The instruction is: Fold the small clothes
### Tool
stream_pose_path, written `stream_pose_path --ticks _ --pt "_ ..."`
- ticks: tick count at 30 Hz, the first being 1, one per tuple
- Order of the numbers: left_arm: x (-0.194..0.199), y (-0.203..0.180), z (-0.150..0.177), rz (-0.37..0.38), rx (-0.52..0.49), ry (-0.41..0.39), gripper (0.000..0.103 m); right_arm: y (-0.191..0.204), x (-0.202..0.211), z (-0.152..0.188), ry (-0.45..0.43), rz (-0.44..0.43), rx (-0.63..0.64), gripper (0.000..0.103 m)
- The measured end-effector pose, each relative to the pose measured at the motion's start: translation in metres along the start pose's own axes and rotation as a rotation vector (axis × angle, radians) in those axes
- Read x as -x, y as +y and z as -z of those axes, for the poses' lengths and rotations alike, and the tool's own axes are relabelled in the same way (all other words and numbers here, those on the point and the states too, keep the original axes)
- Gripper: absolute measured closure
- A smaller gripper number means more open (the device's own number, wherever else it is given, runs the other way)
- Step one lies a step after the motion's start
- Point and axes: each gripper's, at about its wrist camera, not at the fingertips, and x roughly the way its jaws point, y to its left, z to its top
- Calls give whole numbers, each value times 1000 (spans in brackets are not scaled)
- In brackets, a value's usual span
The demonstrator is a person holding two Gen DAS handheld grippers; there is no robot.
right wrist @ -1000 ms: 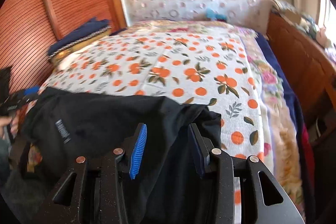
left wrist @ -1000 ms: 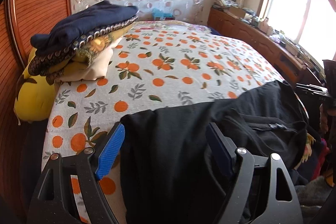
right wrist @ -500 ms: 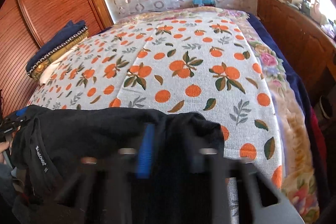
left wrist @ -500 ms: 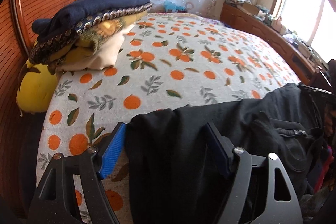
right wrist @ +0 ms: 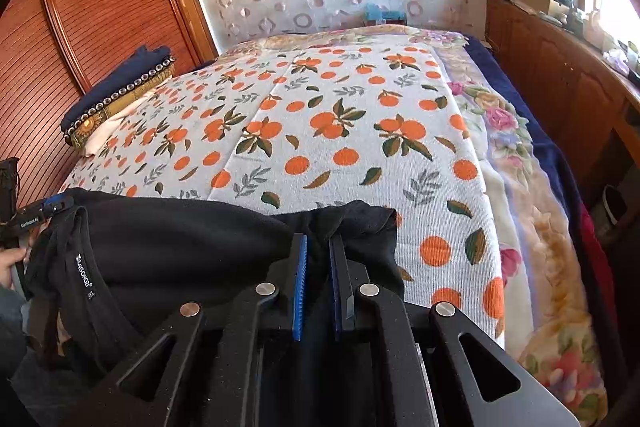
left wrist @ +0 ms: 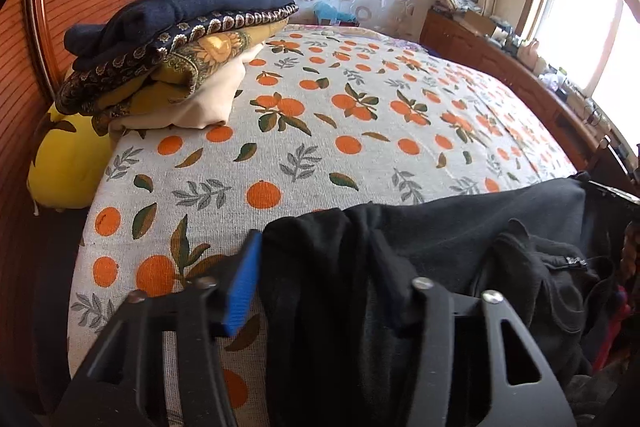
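Note:
A black garment (left wrist: 460, 227) lies spread along the near edge of the bed, with a white-lettered neck label (right wrist: 84, 275) in the right wrist view. My left gripper (left wrist: 320, 247) straddles its left end. Its jaws are closing, the blue pad (left wrist: 244, 283) is against the cloth's edge, and the fabric is puckered between the fingers, with the other pad hidden under it. At the garment's (right wrist: 180, 239) right corner, my right gripper (right wrist: 319, 247) is shut, with a thin fold of black cloth pinched between its blue pads.
The bed wears an orange-print sheet (left wrist: 340, 131). A stack of folded clothes (left wrist: 180, 47) sits at its far left above a yellow pillow (left wrist: 68, 163). A wooden sideboard (right wrist: 560, 75) runs along the right, and a floral blanket (right wrist: 520, 187) hangs off that side. A hand (right wrist: 8, 263) shows at the left edge.
The right jaws went from apart to shut on the garment's corner. The left jaws narrowed and the cloth between them bunched up. Both cameras came a little lower over the bed.

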Motion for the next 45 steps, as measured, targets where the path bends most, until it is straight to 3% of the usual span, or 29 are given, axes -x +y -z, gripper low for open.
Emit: stream_pose_path --ticks 1,3,6,8,10,12,14,15,16,17,25,29,31,32,34,37,40,45 --pt "1 2 0 3 6 -6 79 0 1 -2 -7 -5 1 90" --pt "6 4 0 -19 19 -42 89 0 3 -4 -22 -3 0 86" --pt "10 10 2 -35 33 -49 89 -3 7 -3 -37 21 1 78" --pt "9 9 3 -42 15 -44 89 -5 8 -3 -43 42 -8 53" --pt "9 8 3 -43 19 -45 89 -5 10 -4 -54 50 -4 45" --pt "10 8 2 -37 31 -48 89 -5 8 -5 -49 43 -2 42" --pt "12 7 0 -27 42 -56 85 -5 3 -7 -35 40 8 41" --pt "13 7 -1 -23 44 -62 77 -5 -1 -8 -29 44 16 41" --pt "14 6 -2 -13 43 -67 60 -5 -5 -9 -20 50 23 41" --pt "14 6 -3 -4 42 -74 54 -6 -10 -10 -9 56 27 40" --pt "-1 6 -2 -15 34 -8 52 -16 -36 -16 39 37 23 38" --pt "-2 4 -1 -26 19 -3 52 -15 -35 -14 26 19 36 38" --pt "-1 1 0 -28 -3 -3 60 -13 -35 -12 26 16 46 38" --pt "0 -1 2 -33 -13 -4 63 -12 -35 -11 25 15 52 43" --pt "2 -3 4 -5 -22 0 80 -8 -32 -6 23 10 76 58" --pt "8 -3 7 32 -23 2 90 -1 -28 -1 31 -17 91 83" --pt "29 -14 9 51 -60 -51 91 6 -13 5 -2 -28 108 88" --pt "100 -39 5 105 -95 -207 92 14 51 7 -152 -69 92 90"
